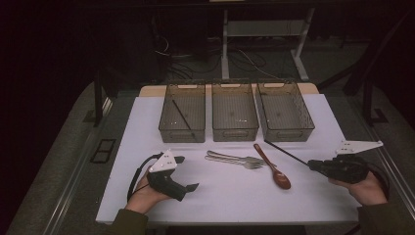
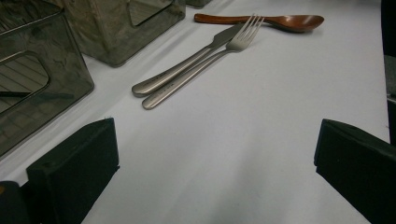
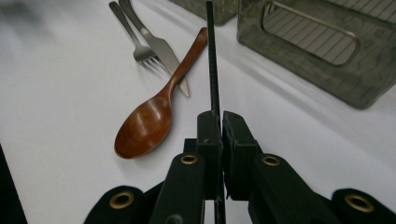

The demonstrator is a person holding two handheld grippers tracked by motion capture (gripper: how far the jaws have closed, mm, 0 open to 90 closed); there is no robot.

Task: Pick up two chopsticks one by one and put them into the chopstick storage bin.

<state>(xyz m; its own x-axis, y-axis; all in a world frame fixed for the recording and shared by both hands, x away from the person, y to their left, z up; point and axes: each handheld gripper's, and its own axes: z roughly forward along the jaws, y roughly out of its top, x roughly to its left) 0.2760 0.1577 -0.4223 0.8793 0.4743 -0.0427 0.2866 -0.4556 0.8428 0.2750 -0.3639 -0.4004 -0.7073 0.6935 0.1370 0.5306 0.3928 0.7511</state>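
My right gripper (image 1: 311, 165) hovers at the right of the white mat (image 1: 220, 196), shut on a thin black chopstick (image 1: 286, 152) that points toward the bins. In the right gripper view the chopstick (image 3: 212, 60) runs up from between the closed jaws of that gripper (image 3: 221, 123). A brown wooden spoon (image 1: 274, 169) lies just left of it, beside a steel fork (image 1: 235, 163) and knife (image 1: 230, 155). At the front left, my left gripper (image 1: 188, 173) rests open with nothing between its jaws. Its own view shows the left gripper (image 2: 215, 158) over bare mat.
Three smoky see-through bins stand in a row at the back: left bin (image 1: 181, 134), middle bin (image 1: 235, 133), right bin (image 1: 288, 133). A second black chopstick (image 1: 182, 117) lies in the left bin. Dark floor, cables and a table frame lie beyond.
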